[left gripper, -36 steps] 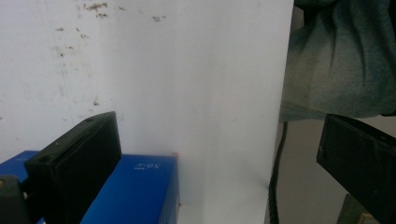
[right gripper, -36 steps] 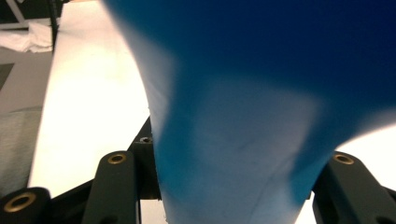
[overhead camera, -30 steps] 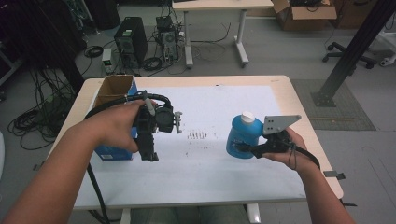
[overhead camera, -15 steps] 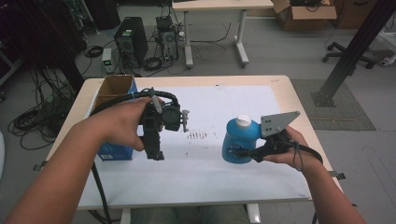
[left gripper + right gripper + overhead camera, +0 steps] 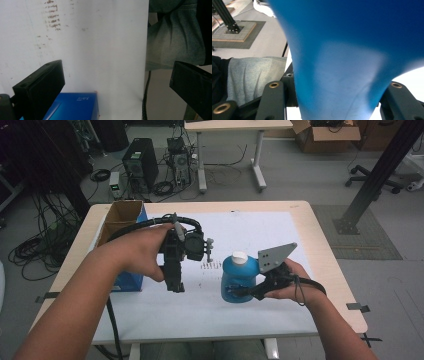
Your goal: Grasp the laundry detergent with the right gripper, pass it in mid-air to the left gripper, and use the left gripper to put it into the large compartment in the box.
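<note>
Right hand-held gripper [image 5: 235, 293], lower centre-right of the high view, has its jaws pressed in on the blue bottle [image 5: 239, 279], gripping it low on the body. In the right gripper view the blue bottle [image 5: 342, 62] bulges up between the two black jaws, touching both. The bottle stands upright over the white sheet on the worktop [image 5: 320, 265], long axis vertical, white cap [image 5: 240, 257] pointing up. Left hand-held gripper [image 5: 174, 285], centre-left of the frame, points down with nothing in it; its own view shows the jaws spread wide, only white sheet between them and a corner of the blue box [image 5: 75, 107] at the bottom edge. Count: one bottle, one blue box [image 5: 131, 281], one cardboard box [image 5: 119, 220], two grippers.
</note>
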A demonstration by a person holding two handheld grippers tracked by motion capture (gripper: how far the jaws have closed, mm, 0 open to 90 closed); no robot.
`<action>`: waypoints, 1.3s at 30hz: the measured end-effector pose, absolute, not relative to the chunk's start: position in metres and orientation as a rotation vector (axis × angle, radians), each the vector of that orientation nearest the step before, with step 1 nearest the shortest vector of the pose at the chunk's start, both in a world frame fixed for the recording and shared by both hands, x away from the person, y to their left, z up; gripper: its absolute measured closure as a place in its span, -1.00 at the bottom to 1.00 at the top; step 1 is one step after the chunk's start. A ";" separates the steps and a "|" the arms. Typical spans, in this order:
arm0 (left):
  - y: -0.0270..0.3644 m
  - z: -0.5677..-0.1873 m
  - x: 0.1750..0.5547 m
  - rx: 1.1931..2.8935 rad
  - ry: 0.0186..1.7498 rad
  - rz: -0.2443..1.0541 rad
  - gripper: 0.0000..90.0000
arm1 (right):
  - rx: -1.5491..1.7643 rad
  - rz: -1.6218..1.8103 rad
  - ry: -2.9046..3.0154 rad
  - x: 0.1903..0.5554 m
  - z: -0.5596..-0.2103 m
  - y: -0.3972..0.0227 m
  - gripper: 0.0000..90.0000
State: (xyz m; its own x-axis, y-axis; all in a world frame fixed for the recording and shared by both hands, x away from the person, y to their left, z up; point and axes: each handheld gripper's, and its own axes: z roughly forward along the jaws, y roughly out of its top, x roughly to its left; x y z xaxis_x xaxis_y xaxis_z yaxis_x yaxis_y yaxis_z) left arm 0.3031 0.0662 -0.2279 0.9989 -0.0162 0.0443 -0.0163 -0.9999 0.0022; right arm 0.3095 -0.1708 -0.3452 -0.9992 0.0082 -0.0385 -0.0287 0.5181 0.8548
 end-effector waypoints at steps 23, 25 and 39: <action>0.047 -0.234 0.305 3.146 -0.055 0.030 -0.99 | -0.038 1.520 2.729 0.314 -0.368 -0.126 0.01; 0.046 -0.235 0.305 3.146 -0.056 0.030 -0.99 | -0.036 1.536 2.730 0.314 -0.371 -0.119 0.01; 0.041 -0.237 0.305 3.149 -0.066 0.021 -0.99 | -0.046 1.609 2.716 0.311 -0.380 -0.095 0.01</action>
State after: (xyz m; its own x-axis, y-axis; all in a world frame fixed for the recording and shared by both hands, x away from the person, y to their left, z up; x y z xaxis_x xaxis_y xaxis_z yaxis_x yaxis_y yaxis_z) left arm 0.3048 0.0409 -0.2366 0.9990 -0.0421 0.0135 -0.0420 -0.9991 -0.0088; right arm 0.3115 -0.0950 -0.3803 -0.9995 -0.0328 -0.0013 -0.0169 0.4801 0.8771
